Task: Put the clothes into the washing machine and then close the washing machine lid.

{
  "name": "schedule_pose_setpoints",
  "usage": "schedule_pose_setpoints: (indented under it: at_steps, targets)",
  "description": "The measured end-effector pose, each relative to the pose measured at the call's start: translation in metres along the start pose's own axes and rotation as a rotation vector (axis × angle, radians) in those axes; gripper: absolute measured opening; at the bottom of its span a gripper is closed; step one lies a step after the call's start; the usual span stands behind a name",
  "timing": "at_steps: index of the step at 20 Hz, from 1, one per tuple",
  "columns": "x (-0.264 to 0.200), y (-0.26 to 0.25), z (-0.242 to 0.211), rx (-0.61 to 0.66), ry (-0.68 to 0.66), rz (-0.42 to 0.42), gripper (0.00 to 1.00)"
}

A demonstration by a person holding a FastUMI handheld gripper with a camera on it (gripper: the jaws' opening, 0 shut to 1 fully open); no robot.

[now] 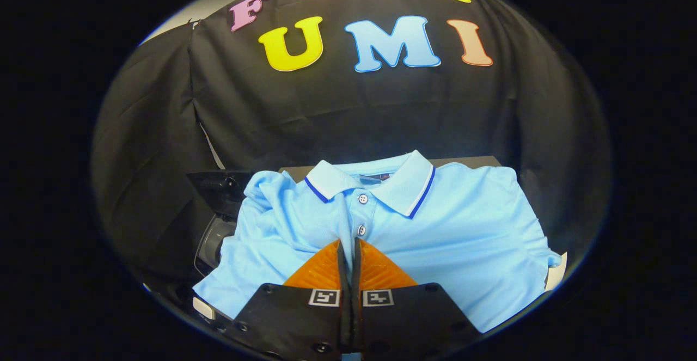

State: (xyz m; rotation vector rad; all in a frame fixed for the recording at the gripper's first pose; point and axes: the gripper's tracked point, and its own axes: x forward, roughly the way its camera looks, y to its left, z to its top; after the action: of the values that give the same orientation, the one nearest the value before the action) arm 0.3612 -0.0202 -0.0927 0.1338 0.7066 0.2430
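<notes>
Shirt [435, 225] spread flat, collar away from gripper [348, 246].
Fabric is judged light, soft and limp; pinch a fold near the placket so it bunches. Shirt lies directly under and ahead of the fingers, which are nearly closed at the placket; whether cloth is pinched cannot be told. Dark machine part [215, 236] shows beside its sleeve.

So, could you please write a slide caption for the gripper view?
Gripper with fingers together over the button placket of a light blue polo shirt spread out just ahead.
</notes>
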Motion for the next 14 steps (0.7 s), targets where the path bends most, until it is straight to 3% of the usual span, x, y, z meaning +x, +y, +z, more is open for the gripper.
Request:
schedule_pose_setpoints:
  at_steps: [6, 14]
  targets:
    - [-0.017, 0.021, 0.022, 0.08, -0.08, 0.006, 0.02]
    - [-0.023, 0.087, 0.041, 0.109, -0.153, 0.06, 0.01]
